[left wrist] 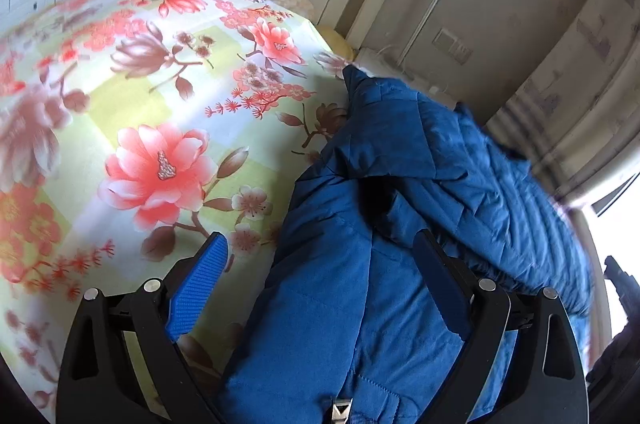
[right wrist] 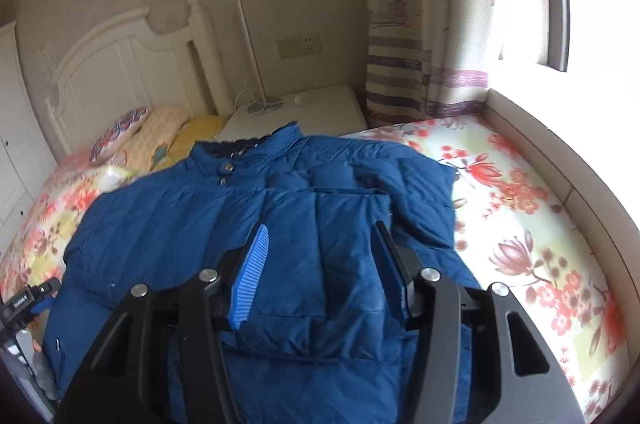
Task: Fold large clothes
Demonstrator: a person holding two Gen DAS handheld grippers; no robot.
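On the floral bedsheet [right wrist: 532, 207], a blue padded jacket [right wrist: 192, 224] is lying front up, a sleeve folded across its chest; only the right wrist view is showing its snapped collar. Left gripper [left wrist: 324, 264] and right gripper [right wrist: 320, 248] are hovering, fingers apart, gripping nothing.

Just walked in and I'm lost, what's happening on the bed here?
A person with tongs in each hand is folding a blue puffer jacket spread on the floral bedsheet. One sleeve is already folded across the front. The right tongs hover open above it, gripping nothing. The left tongs are open too, with a fold of the jacket between them.
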